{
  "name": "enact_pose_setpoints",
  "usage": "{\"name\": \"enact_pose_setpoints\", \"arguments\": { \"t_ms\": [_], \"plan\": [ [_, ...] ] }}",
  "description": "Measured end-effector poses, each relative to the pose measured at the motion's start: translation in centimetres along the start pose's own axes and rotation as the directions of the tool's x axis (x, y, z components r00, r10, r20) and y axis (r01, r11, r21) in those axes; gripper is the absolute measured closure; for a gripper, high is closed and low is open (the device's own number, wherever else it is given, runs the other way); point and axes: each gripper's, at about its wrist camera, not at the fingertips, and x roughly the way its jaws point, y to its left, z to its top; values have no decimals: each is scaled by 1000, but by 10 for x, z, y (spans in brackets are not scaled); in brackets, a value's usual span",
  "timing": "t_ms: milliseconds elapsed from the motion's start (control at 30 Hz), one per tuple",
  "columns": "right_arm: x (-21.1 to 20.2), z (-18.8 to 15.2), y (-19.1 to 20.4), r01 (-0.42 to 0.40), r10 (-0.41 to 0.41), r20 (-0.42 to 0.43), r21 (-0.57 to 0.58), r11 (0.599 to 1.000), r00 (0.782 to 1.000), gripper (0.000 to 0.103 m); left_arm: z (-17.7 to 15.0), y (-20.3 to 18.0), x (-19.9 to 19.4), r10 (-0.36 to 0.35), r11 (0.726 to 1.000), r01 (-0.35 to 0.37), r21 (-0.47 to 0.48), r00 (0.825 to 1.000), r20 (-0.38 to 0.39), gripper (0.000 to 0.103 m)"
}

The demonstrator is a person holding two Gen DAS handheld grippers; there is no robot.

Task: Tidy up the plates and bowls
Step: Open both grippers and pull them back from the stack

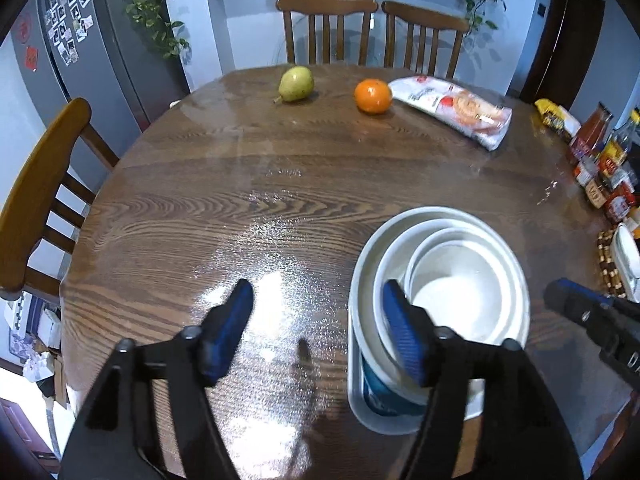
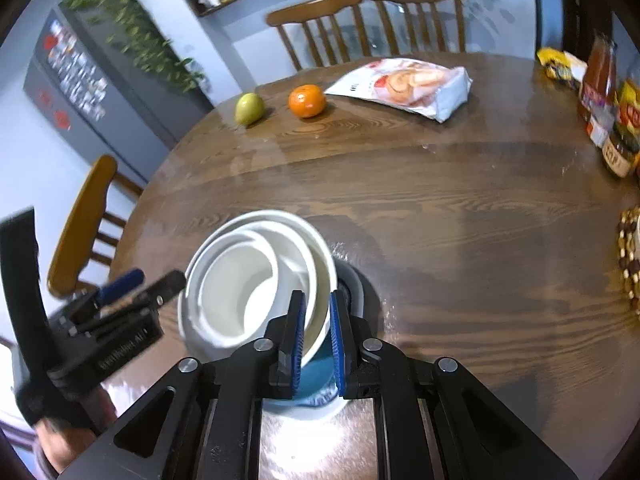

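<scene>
While your left gripper [image 1: 316,332] hangs wide open over bare glossy wood, your right gripper [image 2: 318,344] pinches the rim of the white nested bowls [image 2: 256,280], tilted on a plate [image 1: 360,360] near the table [image 1: 280,184] front edge. Pear [image 1: 296,84], orange [image 1: 373,96], bag [image 1: 452,110] sit far back.

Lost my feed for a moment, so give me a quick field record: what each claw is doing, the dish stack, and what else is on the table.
right claw: shut on rim of larger bowl
left claw: open, holding nothing, beside the stack
stack: smaller bowl nested in larger bowl, tilted, over a plate
table: pear, orange, snack bag, jars at right edge
</scene>
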Motion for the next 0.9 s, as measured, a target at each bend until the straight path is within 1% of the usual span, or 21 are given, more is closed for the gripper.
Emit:
{"name": "enact_pose_setpoints", "arguments": {
  "t_ms": [33, 67, 100, 133, 167, 200, 233, 267, 333, 433, 533, 667, 800, 900],
  "plan": [
    [-3, -3, 3, 5, -5, -1, -22, 1000, 1000, 87, -1, 1, -5, -7, 1000, 7, 1, 1000, 8, 27],
    [-5, -6, 6, 12, -12, -5, -43, 999, 1000, 80, -3, 3, -10, -11, 1000, 11, 3, 1000, 15, 24],
    [-7, -8, 9, 18, -19, -11, -63, 998, 1000, 67, -4, 3, -13, -16, 1000, 16, 5, 1000, 19, 23],
    [-9, -13, 13, 23, -26, -24, -96, 995, 999, 58, -6, 4, -18, -23, 1000, 23, 11, 999, 24, 21],
    [-9, -16, 15, 24, -27, -30, -111, 993, 999, 44, -7, 4, -21, -24, 1000, 24, 17, 999, 26, 15],
    [-11, -20, 18, 23, -27, -33, -131, 991, 999, 34, -8, 4, -24, -24, 999, 23, 22, 999, 26, 11],
    [-13, -24, 21, 25, -30, -33, -151, 988, 999, 30, -10, 5, -28, -25, 999, 25, 27, 999, 26, 3],
    [-14, -27, 22, 31, -37, -34, -161, 986, 999, 26, -12, 5, -30, -23, 999, 22, 32, 999, 26, 2],
    [-15, -31, 24, 42, -49, -34, -177, 983, 998, 24, -15, 7, -34, -24, 999, 23, 34, 999, 22, 1],
    [-14, -37, 28, 46, -58, -49, -216, 975, 997, 17, -19, 10, -39, -57, 998, 57, 25, 998, 9, 1],
    [-15, -45, 35, 53, -70, -52, -273, 961, 996, 16, -23, 8, -45, -77, 996, 76, 54, 997, 3, 1],
    [-17, -50, 40, 43, -62, -56, -295, 955, 996, 16, -29, 5, -48, -42, 996, 43, 80, 999, -22, 1],
    [-20, -54, 42, 30, -50, -59, -294, 955, 997, 16, -35, 4, -49, -45, 995, 48, 86, 998, -37, 1],
    [-20, -56, 44, 25, -45, -63, -297, 954, 997, 16, -41, 3, -50, -33, 994, 38, 100, 998, -45, 1]
  ]
}}
